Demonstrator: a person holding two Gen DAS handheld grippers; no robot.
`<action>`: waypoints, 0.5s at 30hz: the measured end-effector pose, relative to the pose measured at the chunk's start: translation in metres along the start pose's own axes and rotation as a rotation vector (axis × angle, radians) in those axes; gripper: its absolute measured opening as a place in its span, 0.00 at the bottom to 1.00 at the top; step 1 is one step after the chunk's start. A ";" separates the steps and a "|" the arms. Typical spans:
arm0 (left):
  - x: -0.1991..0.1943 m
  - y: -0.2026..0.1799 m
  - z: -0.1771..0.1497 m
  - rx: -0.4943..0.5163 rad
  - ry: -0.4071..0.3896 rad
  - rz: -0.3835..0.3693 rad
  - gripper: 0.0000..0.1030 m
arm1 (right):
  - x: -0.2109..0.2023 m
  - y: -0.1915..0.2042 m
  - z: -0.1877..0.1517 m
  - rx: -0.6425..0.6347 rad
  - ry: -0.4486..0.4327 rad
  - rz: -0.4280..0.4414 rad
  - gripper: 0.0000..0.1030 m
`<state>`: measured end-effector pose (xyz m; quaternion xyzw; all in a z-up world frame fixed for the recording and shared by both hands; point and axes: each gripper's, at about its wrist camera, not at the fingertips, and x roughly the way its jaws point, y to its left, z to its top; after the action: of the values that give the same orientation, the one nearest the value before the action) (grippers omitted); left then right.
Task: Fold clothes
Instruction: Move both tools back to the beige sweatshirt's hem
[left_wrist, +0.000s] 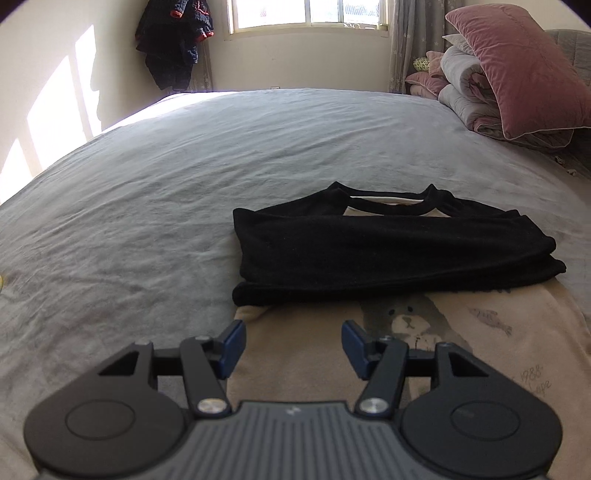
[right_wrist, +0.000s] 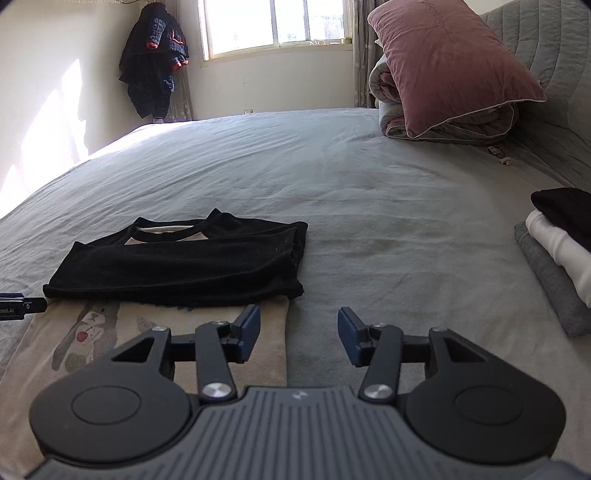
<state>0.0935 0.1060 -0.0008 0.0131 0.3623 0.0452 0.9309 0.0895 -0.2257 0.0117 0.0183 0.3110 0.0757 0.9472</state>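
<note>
Home bedroom, wide grey bed (left_wrist: 184, 184), pink pillow (right_wrist: 450, 55), sunlit window (right_wrist: 273, 26)

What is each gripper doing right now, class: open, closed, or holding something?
Left gripper: open, holding nothing, above the beige shirt.
Right gripper: open, holding nothing, over the shirt's edge and the grey bedsheet.

You get daylight from the window (left_wrist: 306, 14), blown out to white, with sun patches glaring on the wall (left_wrist: 55, 110) at left. The bed (right_wrist: 369, 206) is evenly lit and dimmer toward you. Both pictures are sharp, but fisheye bends the edges and darkens the corners; the black sleeves (left_wrist: 388, 254) lose detail.
</note>
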 end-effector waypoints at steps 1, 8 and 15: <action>-0.003 -0.002 -0.004 0.013 0.006 -0.004 0.58 | -0.002 0.001 -0.004 -0.005 0.011 -0.001 0.53; -0.020 -0.008 -0.043 0.096 0.073 -0.053 0.61 | -0.012 0.006 -0.034 -0.075 0.103 0.014 0.61; -0.039 0.013 -0.079 0.061 0.070 -0.088 0.65 | -0.019 0.004 -0.072 -0.174 0.185 0.053 0.61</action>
<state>0.0108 0.1142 -0.0323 0.0241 0.3960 -0.0066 0.9179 0.0315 -0.2260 -0.0348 -0.0626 0.3887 0.1290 0.9102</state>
